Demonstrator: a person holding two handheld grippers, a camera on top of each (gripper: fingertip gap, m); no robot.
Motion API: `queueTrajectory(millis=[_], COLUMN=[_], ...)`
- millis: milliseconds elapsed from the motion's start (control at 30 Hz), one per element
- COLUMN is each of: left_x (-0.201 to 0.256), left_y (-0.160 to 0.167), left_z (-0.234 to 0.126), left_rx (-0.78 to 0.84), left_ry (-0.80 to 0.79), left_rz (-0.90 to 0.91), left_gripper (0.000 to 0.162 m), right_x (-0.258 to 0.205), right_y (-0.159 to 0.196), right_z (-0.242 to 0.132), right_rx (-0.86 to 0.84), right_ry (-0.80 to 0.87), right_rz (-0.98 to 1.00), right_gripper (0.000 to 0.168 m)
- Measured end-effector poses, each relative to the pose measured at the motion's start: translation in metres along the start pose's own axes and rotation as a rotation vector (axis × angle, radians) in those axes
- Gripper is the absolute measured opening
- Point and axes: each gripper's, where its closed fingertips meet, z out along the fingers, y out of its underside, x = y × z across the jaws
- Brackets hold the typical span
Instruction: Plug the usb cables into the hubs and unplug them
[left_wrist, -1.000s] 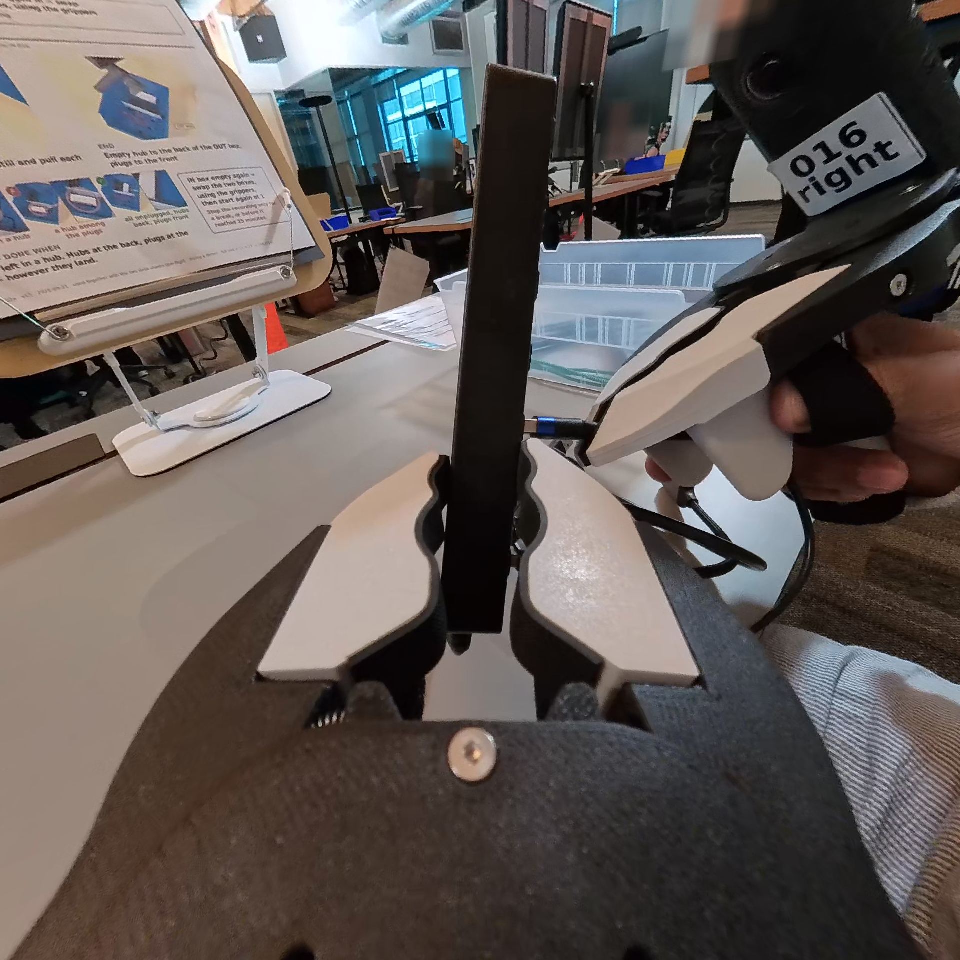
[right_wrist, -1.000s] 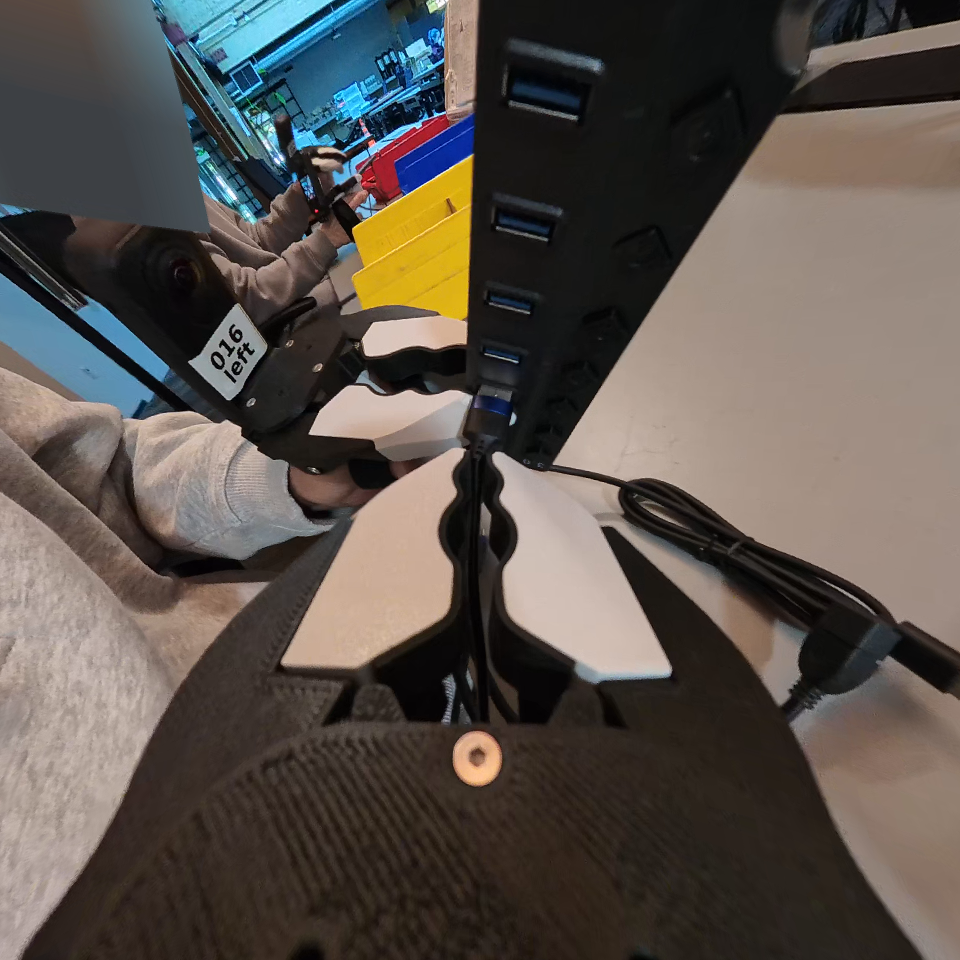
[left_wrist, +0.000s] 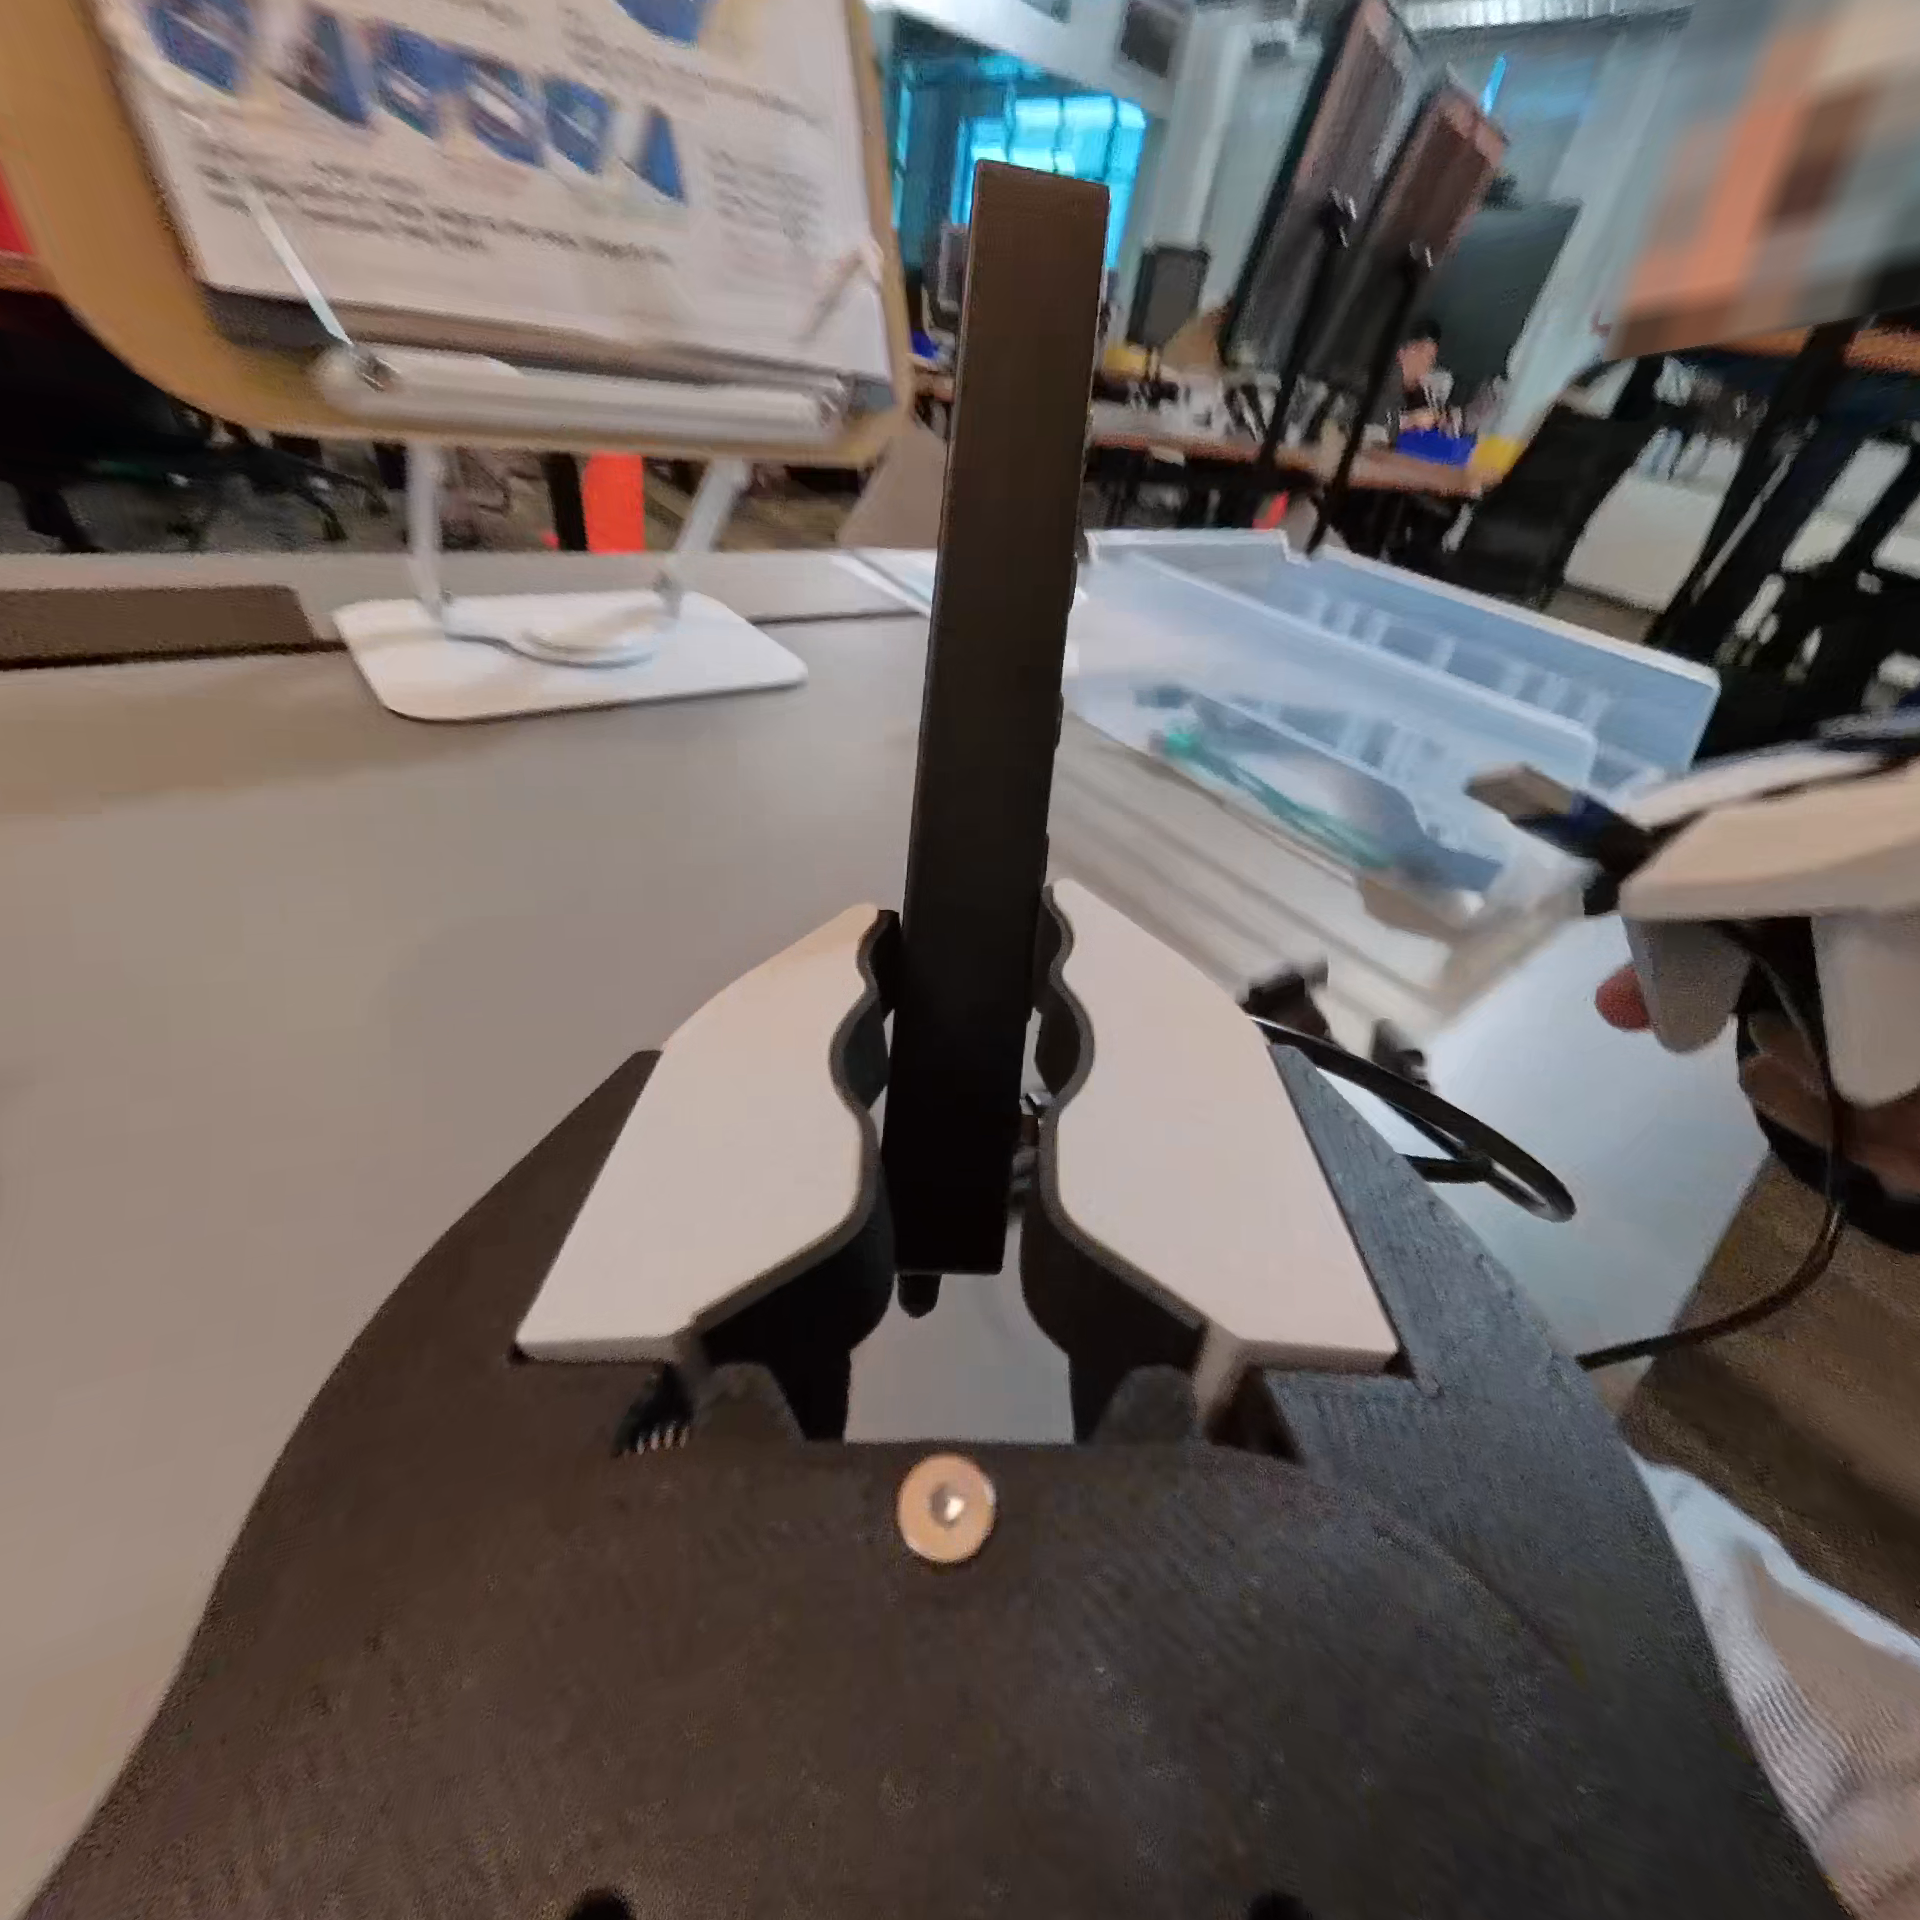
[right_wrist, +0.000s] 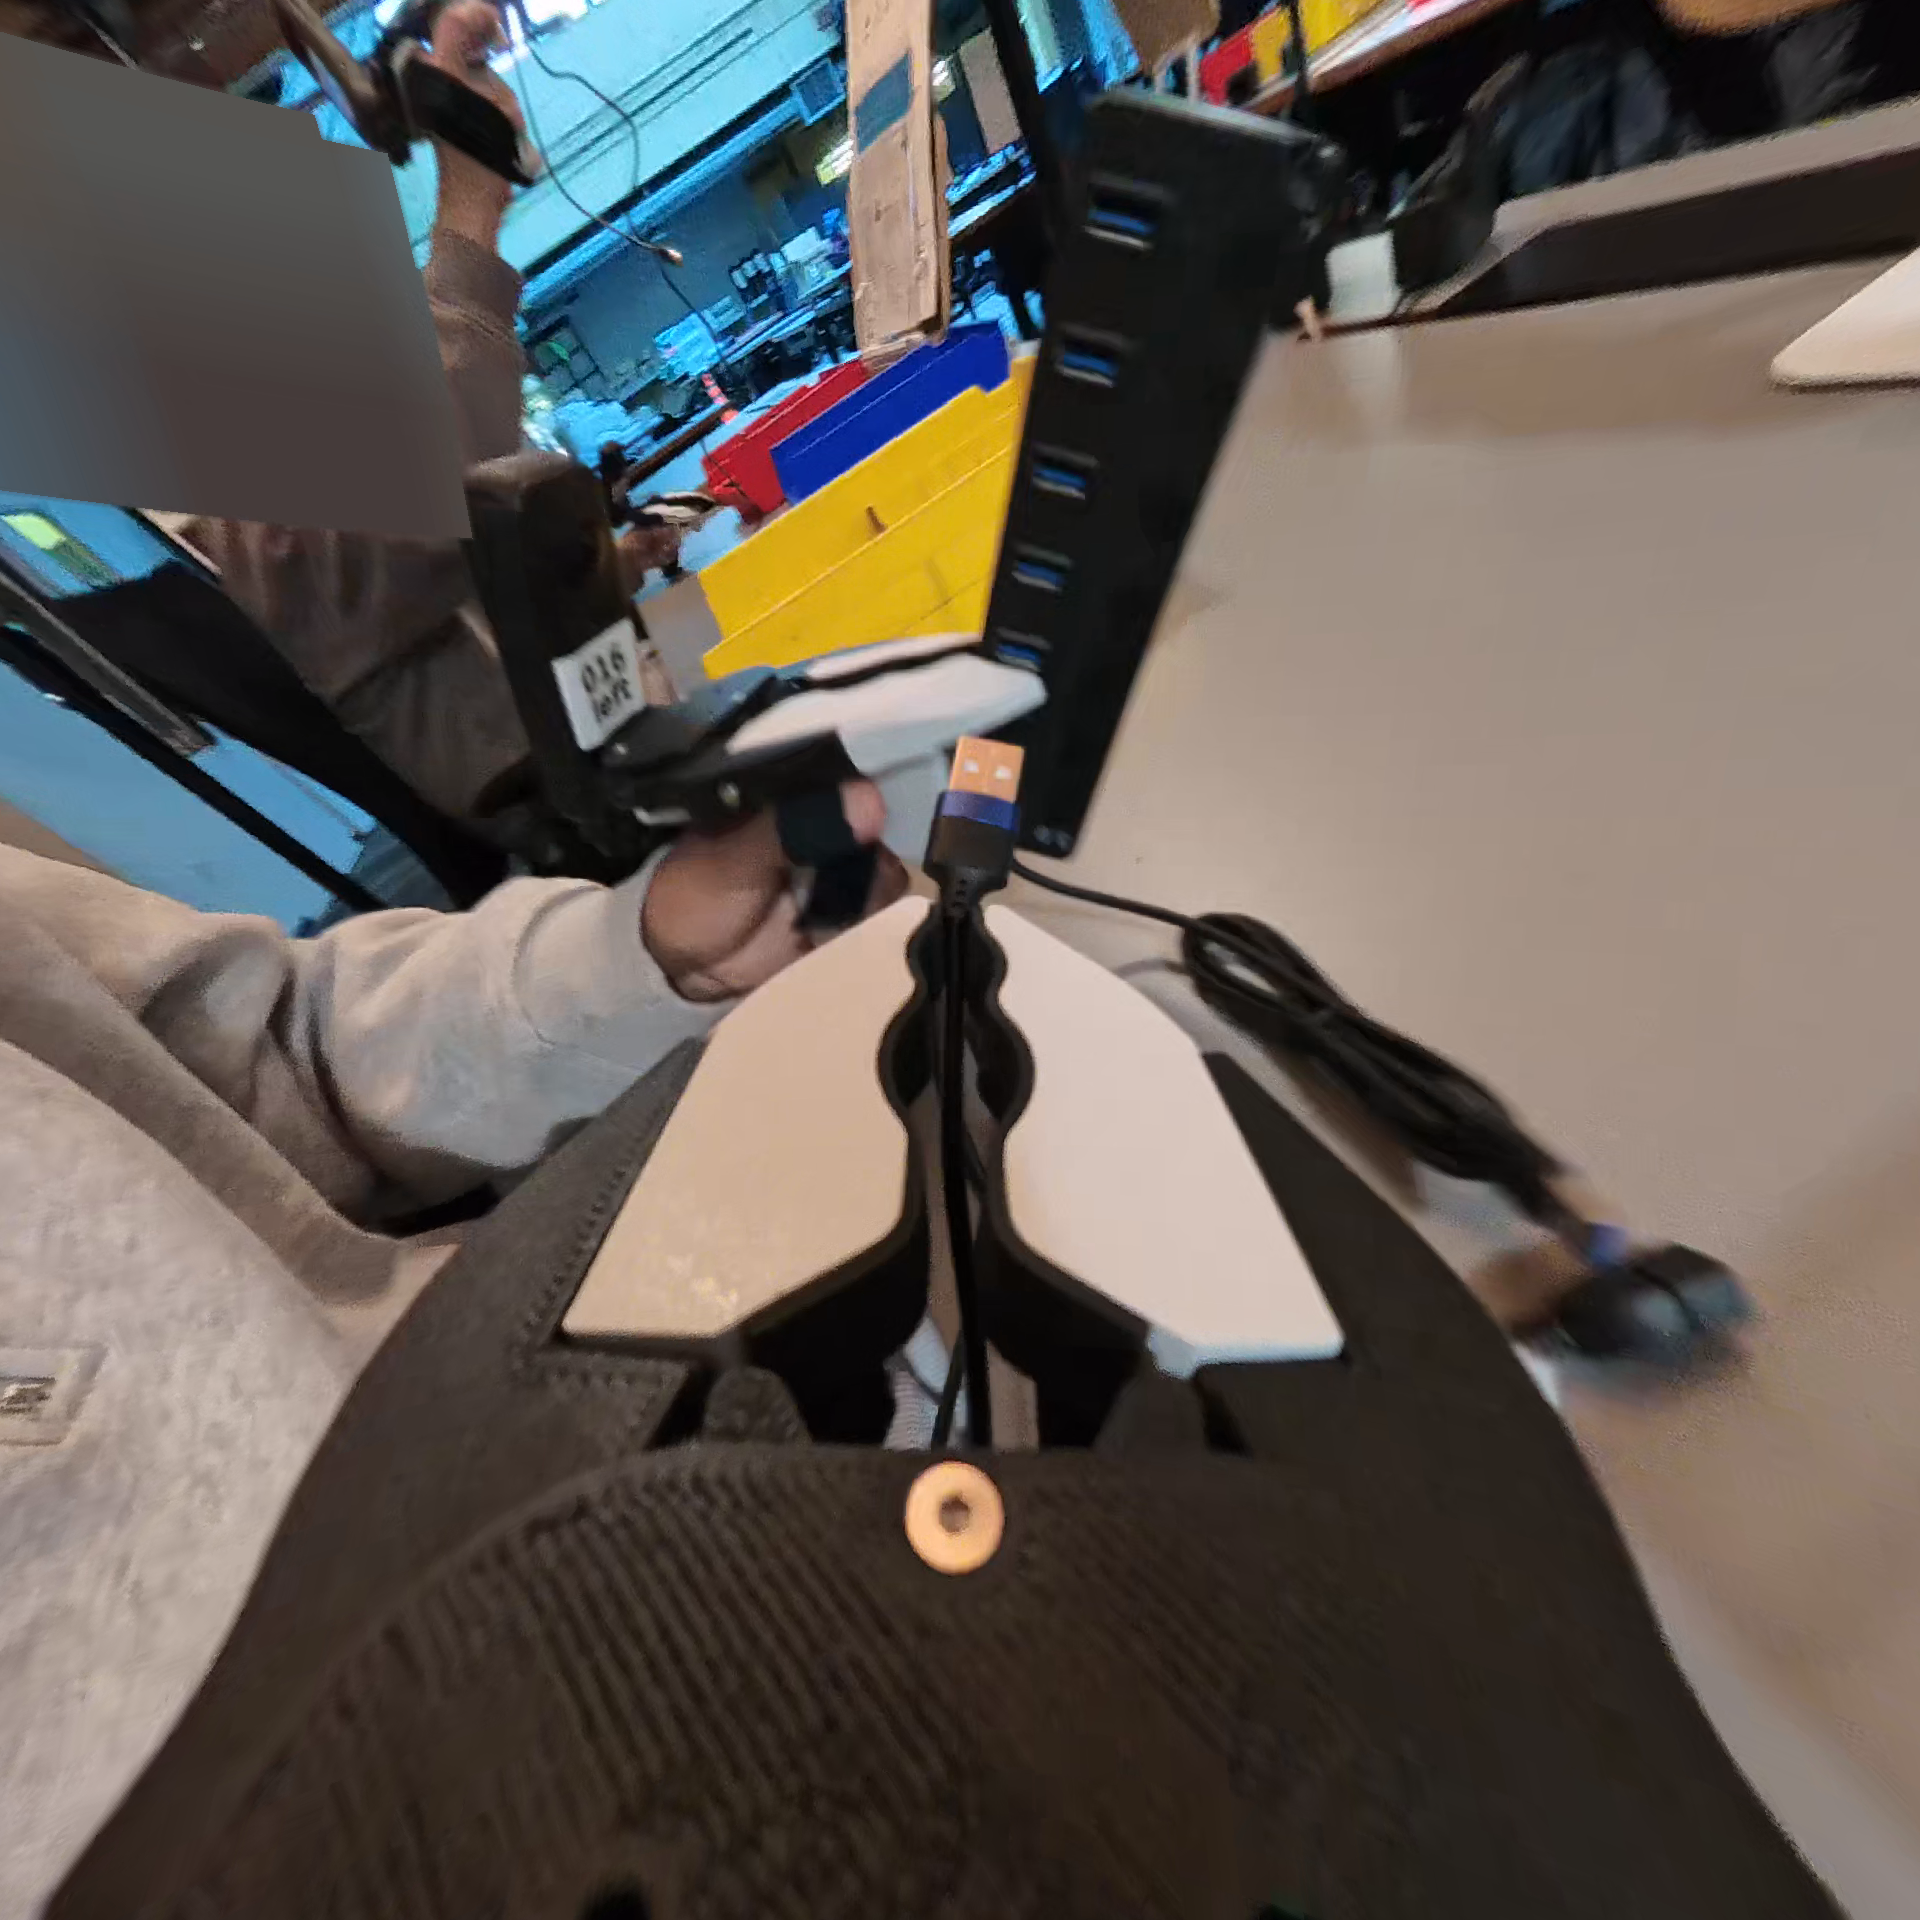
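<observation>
Two grippers work over a grey desk (left_wrist: 312, 935). Left gripper (left_wrist: 961, 935), closed on the lower end of a black USB hub (left_wrist: 997, 727), holds the long bar upright with its foot at the desk surface; in the right wrist view the hub's face shows a column of blue ports, all empty. Right gripper (right_wrist: 956, 914), closed on a black cable just behind its USB plug (right_wrist: 977, 805), holds the plug clear of the hub, metal tip out in the open beside the hub's lowest ports and not touching them. Slack cable (right_wrist: 1351, 1049) lies coiled on the desk to the right, ending near a second, blurred connector (right_wrist: 1631, 1299). Behind the hub stand a document holder (left_wrist: 499, 260) bearing a printed sheet and a clear plastic bin (left_wrist: 1403, 707).
</observation>
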Motion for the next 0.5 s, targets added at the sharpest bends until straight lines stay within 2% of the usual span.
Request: queueTrajectory(millis=[100,267,400,500], left_x=[-0.002,-0.01,-0.025,-0.036], left_y=[-0.017,-0.008,-0.012,-0.014], left_z=[-0.005,-0.004,-0.008,-0.011], left_rx=[0.062,0.057,0.097,0.117], left_ry=[-0.013,-0.039,-0.079,-0.119], left_rz=[0.052,0.08,0.011,-0.024], left_gripper=[0.027,0.027,0.027,0.027], right_x=[0.004,0.002,-0.017,-0.033], right_y=[-0.002,-0.017,-0.064,-0.111], right_z=[0.0,-0.008,-0.034,-0.07], right_rx=[0.01,0.089,0.213,0.3], right_ry=[0.01,-0.047,-0.146,-0.182], right_rz=[-0.047,0.016,0.077,0.056], right_gripper=[0.004,0.004,0.005,0.005])
